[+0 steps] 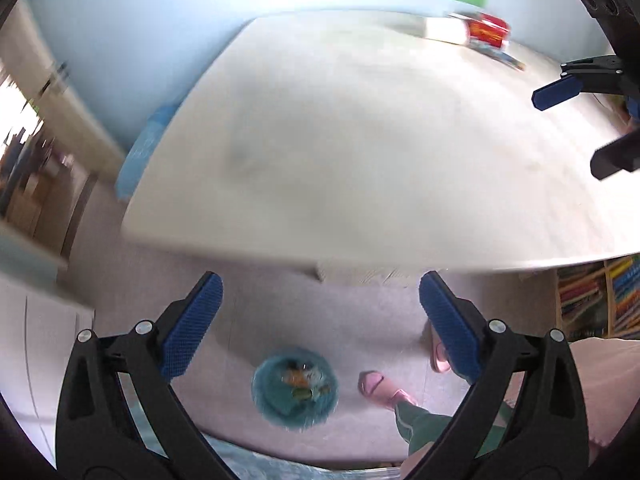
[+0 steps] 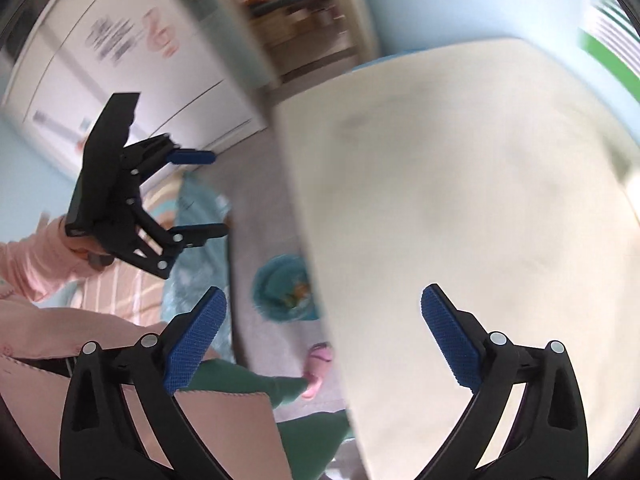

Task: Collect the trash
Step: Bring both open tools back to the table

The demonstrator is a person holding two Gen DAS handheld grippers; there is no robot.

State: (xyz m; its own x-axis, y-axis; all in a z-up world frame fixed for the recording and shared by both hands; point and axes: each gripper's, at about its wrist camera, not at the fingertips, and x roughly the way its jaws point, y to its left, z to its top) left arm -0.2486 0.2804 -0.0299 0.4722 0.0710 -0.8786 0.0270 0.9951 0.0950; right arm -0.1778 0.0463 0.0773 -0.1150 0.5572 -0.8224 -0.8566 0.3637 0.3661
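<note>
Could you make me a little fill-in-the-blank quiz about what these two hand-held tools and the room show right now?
1. The teal bin stands on the ____.
2. Both the left tool and the right tool are ____.
3. The person's slipper is ____ in colour.

Missing words: floor; open; pink

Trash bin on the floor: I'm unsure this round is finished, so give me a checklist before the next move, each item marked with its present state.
1. Left gripper empty, jaws apart: ok.
2. Right gripper empty, jaws apart: ok.
3. Trash bin on the floor holds scraps: ok.
4. Table free of loose trash: cannot tell, blurred.
5. Red package at the table's far edge identified as trash: cannot tell.
6. Foot clear of the bin: ok.
</note>
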